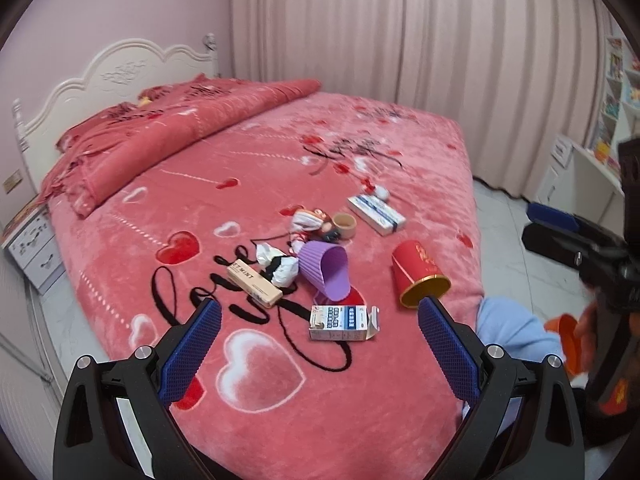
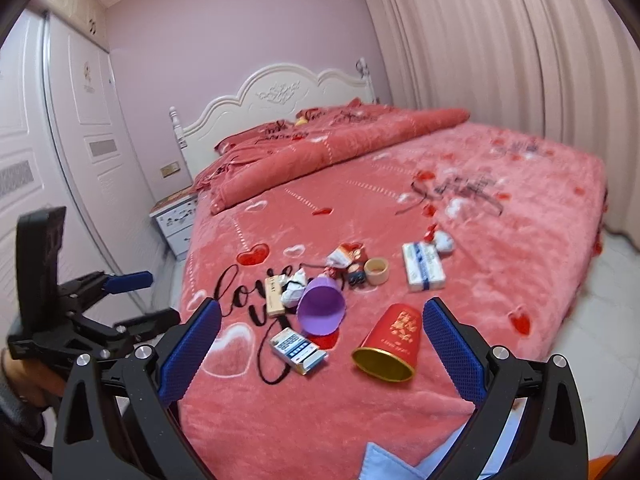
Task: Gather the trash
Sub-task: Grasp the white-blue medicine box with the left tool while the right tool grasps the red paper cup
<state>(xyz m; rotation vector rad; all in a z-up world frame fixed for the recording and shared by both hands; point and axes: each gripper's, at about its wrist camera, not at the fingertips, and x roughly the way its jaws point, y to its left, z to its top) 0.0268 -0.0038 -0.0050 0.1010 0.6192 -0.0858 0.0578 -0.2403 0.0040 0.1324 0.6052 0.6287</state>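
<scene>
Left gripper (image 1: 320, 312): jaws spread wide, nothing held, hovering above the near edge of the bed (image 1: 360, 420). Right gripper (image 2: 322, 314): likewise wide apart and empty, poised over the same edge.

Trash on the bed cover, left to right in the left wrist view: tan mint box (image 1: 254, 283); crumpled white wrapper (image 1: 278, 265); purple ribbed cup (image 1: 326, 270) on its side; small blue-and-white carton (image 1: 342, 323), flap open, nearest the left gripper; tape roll (image 1: 345, 225); long white box (image 1: 376, 214); red gold-rimmed cup (image 1: 420, 274), tipped over.

Step in hand, by judgement: approach, no item yet grasped. Next move calls for lowering onto one near piece and closing on it.

View differences: left wrist view alone shows an orange container (image 1: 568, 340) by the floor, possibly the bin; right wrist view alone shows the wardrobe doors (image 2: 80, 120).
</scene>
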